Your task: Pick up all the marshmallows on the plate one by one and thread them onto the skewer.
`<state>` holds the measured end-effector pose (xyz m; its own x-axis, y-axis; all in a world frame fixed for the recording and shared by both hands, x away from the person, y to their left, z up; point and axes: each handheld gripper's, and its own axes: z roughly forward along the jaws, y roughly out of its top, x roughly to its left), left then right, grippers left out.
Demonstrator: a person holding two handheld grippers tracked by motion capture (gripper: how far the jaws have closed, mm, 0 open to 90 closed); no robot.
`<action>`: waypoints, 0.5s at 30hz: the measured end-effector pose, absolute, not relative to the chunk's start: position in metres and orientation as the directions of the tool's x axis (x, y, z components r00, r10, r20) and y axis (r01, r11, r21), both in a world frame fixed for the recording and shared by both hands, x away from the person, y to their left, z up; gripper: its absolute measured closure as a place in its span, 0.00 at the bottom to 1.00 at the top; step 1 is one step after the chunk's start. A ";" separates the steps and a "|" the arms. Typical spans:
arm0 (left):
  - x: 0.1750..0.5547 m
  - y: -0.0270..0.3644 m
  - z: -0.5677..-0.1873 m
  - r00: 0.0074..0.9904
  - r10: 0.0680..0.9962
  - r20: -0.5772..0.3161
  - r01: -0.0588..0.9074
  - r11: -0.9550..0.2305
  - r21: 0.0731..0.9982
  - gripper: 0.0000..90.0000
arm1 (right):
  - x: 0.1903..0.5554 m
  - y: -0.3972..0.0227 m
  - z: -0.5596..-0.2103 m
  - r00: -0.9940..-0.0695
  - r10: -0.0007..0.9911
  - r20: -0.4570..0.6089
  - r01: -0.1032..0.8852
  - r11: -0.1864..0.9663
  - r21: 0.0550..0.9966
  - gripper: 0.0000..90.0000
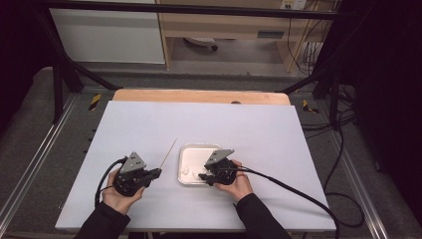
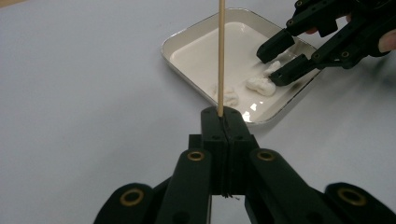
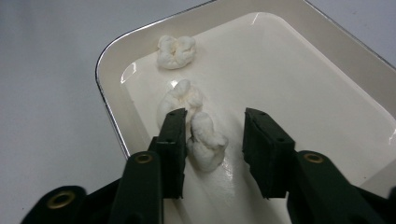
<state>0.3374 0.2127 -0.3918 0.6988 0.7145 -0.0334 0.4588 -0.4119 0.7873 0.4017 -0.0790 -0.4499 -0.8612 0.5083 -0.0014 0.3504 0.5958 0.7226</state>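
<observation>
A thin wooden skewer (image 2: 221,56) stands up from my left gripper (image 2: 223,119), whose jaws are shut on its lower end; from above, the skewer (image 1: 169,152) points away over the table from that gripper (image 1: 158,172). A white tray (image 3: 289,70) holds three white puffy lumps. My right gripper (image 3: 215,119) reaches into the tray, jaws open on either side of the nearest lump (image 3: 205,142). The left pad is close against this lump and the right pad stands apart. Two more lumps (image 3: 180,98) (image 3: 176,50) lie just beyond.
The tray (image 1: 196,146) sits near the middle of a white tabletop (image 1: 259,129), with both hands at its near side. A wooden strip (image 1: 199,95) runs along the far edge. Cables trail from each gripper toward the table's front and right.
</observation>
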 end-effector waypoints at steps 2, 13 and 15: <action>0.337 0.213 -0.392 0.699 0.714 -0.034 0.457 -0.410 0.789 0.99 | 0.403 -0.080 -0.450 -0.866 0.499 0.000 0.345 0.599 0.723 0.76; 0.334 0.206 -0.394 0.714 0.699 -0.037 0.440 -0.408 0.800 0.99 | 0.399 -0.088 -0.428 -0.870 0.493 0.014 0.324 0.550 0.770 0.84; 0.333 0.202 -0.395 0.722 0.691 -0.034 0.431 -0.412 0.803 0.99 | 0.396 -0.094 -0.414 -0.871 0.491 0.010 0.305 0.525 0.794 0.84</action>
<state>0.3332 0.2023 -0.3951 0.7223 0.6908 -0.0337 0.4313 -0.4118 0.8027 0.3958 -0.0937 -0.4145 -0.8711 0.4909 0.0099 0.3052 0.5255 0.7942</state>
